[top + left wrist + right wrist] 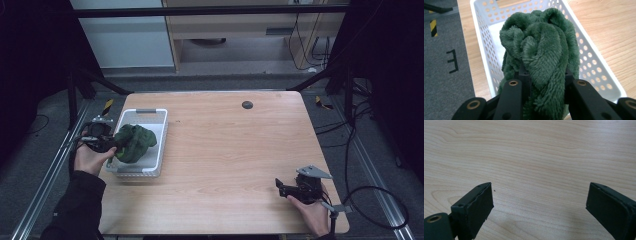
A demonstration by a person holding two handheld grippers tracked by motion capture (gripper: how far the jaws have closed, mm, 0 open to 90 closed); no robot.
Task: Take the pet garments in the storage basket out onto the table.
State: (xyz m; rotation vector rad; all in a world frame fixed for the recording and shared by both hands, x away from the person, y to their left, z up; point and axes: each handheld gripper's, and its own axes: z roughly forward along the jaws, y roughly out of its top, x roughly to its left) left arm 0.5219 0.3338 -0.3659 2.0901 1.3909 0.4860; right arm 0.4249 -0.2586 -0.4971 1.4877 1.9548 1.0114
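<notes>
Green fleece cloth (134, 142), bunched into a thick wad, sits at centre left of the high view, over the white perforated basket (159, 131). In the left gripper view it takes up the middle of the frame, folds piled upward, the basket's holed walls running up both sides behind it. Cannot tell whether its lower end rests on the basket floor. Left gripper (111, 145) comes in from the left edge of the basket, jaws clenched on the cloth; fleece bulges out between and above the two black jaws. Right gripper (281, 186) sits at lower right of the high view, well apart from the basket, low over bare wooden table (225, 150). Its jaws stand released, wide apart, nothing between them
</notes>
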